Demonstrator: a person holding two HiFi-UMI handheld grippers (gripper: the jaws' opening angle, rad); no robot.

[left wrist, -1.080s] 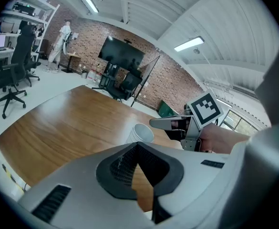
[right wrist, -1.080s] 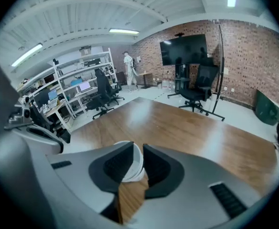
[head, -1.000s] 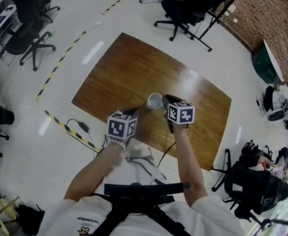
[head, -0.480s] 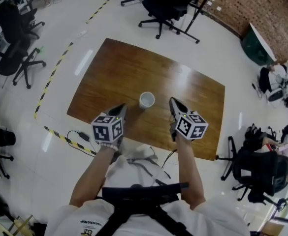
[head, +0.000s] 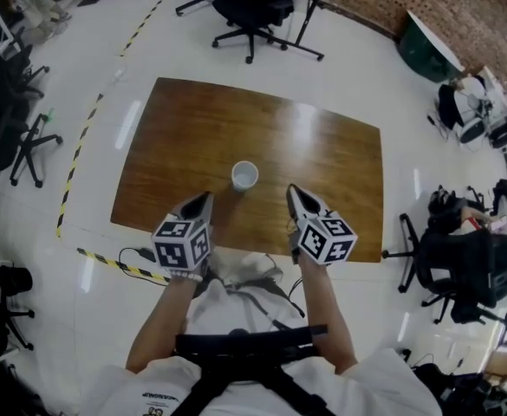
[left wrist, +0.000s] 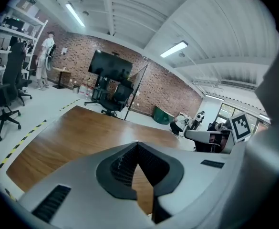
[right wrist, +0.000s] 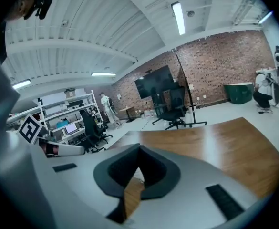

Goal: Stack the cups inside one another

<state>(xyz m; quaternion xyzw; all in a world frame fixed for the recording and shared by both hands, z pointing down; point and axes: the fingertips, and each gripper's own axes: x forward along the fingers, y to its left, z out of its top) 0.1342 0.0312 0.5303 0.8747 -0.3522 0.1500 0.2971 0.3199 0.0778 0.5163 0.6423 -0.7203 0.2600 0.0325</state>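
Left tongs and right tongs now sit nearer, off the cup stack. Both are pinched closed, empty. Stacking looks done; retreat next.

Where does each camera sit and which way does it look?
Head view: on the person's head, looking steeply down at the table, white cup, forearms, left gripper and right gripper.
Left gripper view: on the left gripper, looking along its shut jaws over the table to the brick wall; right gripper at right.
Right gripper view: on the right gripper, looking along its shut jaws over the table; left gripper at left.
Shared: both gripper views show the table and brick wall.
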